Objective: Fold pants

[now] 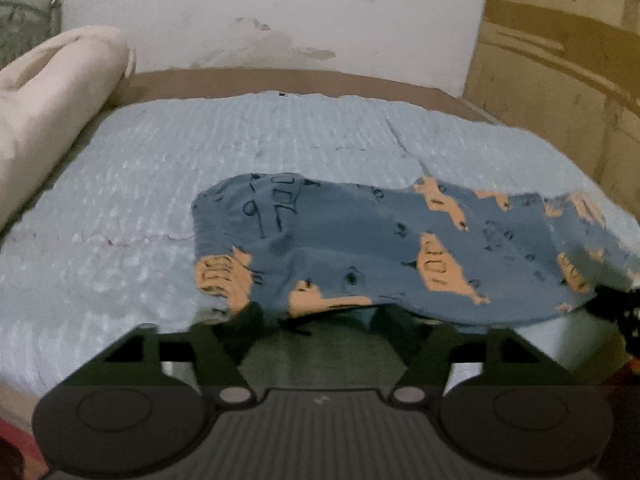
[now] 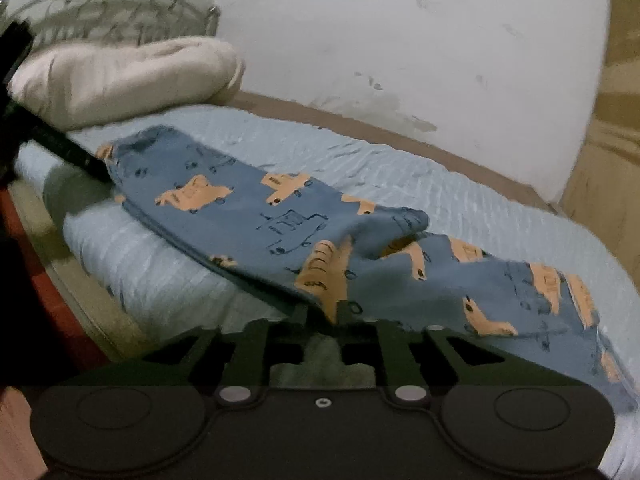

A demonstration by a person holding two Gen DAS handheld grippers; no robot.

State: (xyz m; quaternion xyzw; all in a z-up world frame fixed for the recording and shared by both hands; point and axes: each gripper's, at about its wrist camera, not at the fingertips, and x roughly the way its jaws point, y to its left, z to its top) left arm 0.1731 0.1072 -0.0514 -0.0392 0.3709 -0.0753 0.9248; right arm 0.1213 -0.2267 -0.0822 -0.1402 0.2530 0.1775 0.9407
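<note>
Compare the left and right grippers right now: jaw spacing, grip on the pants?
The left gripper has its jaws spread wide, the pants hem draped across the gap; the right gripper has its jaws nearly together, pinching a fold of the pants. The left gripper sits at one end of the pants, the right gripper mid-length. Both meet the near edge over the blue bedspread.

left claw spread wide, fingertips hidden under cloth; right claw pinched nearly closed on fabric
</note>
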